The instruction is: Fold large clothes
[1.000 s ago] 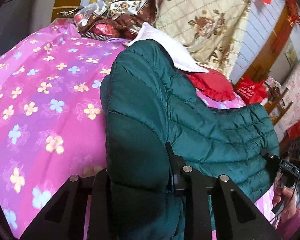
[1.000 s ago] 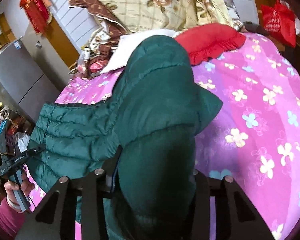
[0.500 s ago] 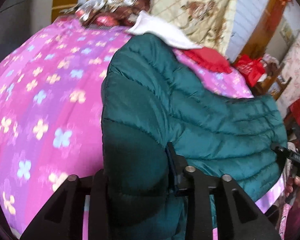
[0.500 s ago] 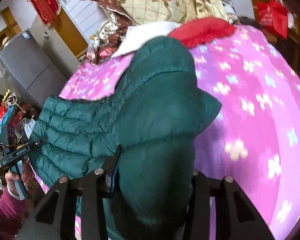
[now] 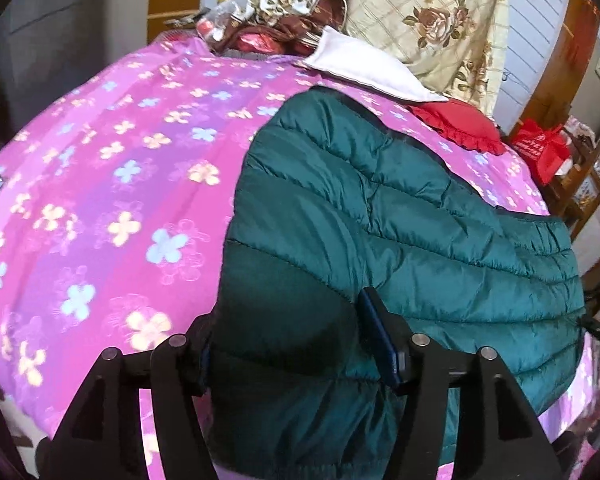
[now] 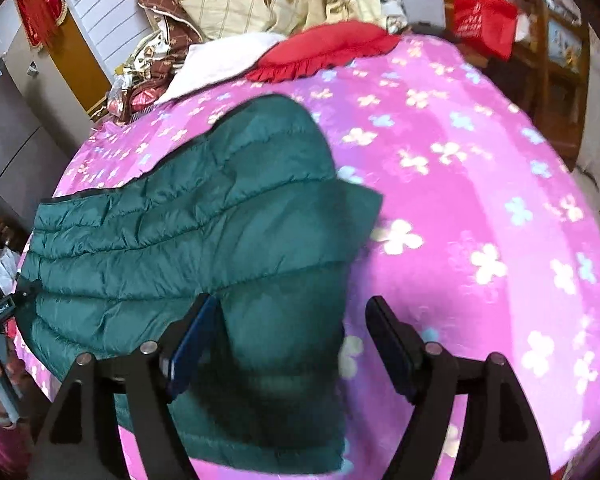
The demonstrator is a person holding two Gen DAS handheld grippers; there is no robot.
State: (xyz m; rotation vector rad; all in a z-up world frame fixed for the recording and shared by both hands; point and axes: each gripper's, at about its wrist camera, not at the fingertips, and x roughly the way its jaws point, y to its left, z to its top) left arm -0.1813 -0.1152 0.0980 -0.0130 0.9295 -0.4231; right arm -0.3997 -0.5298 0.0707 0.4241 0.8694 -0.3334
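Pink fleece with pale flowers covers the bed [image 5: 100, 184], and the teal quilted puffer jacket [image 5: 400, 232] lies across its near edge, body spread sideways, a padded section laid over the top. Behind it sit a red ruffled pillow [image 6: 324, 54] and a white pillow [image 5: 364, 68].

My left hand-held gripper [image 5: 296, 344] has just been opening; one padded end of the jacket sits between its jaws, and I cannot tell whether the pads press on it. My right hand-held gripper [image 6: 292, 340] has just been opening too and stands wide, with a clear gap between its right pad and the fabric.

I judge this the release after laying a fold. To do it well, I would let the padding settle flat, draw both tools straight back without dragging the slippery shell, then check that the folded edges line up before the next fold.
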